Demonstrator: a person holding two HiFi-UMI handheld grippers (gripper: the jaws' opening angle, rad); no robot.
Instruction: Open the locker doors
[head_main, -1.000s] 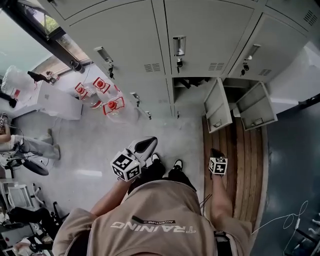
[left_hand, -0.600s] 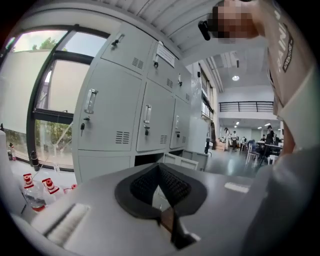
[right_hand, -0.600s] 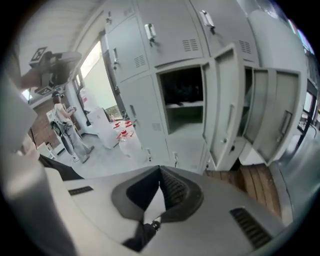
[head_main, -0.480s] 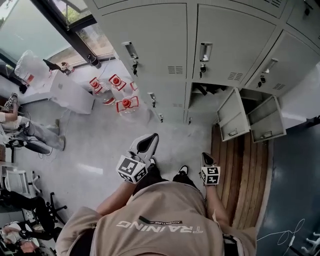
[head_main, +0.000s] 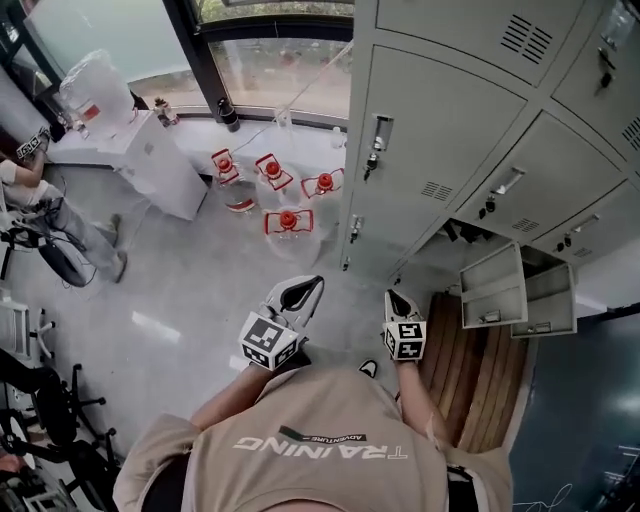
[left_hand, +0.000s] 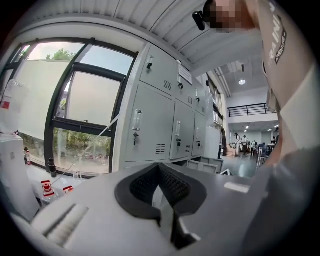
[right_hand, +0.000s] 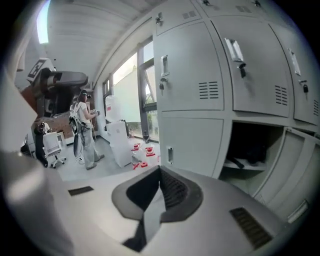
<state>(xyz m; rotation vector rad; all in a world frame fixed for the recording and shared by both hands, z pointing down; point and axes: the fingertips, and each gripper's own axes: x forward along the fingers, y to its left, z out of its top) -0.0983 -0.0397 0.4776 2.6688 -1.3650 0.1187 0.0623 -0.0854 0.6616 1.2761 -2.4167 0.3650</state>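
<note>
A bank of grey lockers (head_main: 450, 110) fills the upper right of the head view. Two bottom doors (head_main: 495, 288) (head_main: 548, 300) hang open; the other doors are closed, including the bottom-left door (head_main: 375, 225) with its small handle. My left gripper (head_main: 303, 287) is shut and empty, pointing at the floor in front of the lockers. My right gripper (head_main: 397, 298) is also shut and empty, just short of the bottom row. In the right gripper view the right gripper (right_hand: 160, 172) faces the closed lower door (right_hand: 192, 145), with an open compartment (right_hand: 250, 145) to its right. In the left gripper view the left gripper (left_hand: 160, 167) faces the locker bank (left_hand: 150, 125).
Several water jugs with red caps (head_main: 288, 220) stand on the floor by the window. A white cabinet (head_main: 160, 170) sits left of them. A wooden platform (head_main: 450, 350) lies under the open doors. A person (head_main: 60, 240) and chairs are at the far left.
The view has swung left along the lockers. Both grippers have moved left, away from the two open doors; the right one has left the wooden platform. Both stay shut.
</note>
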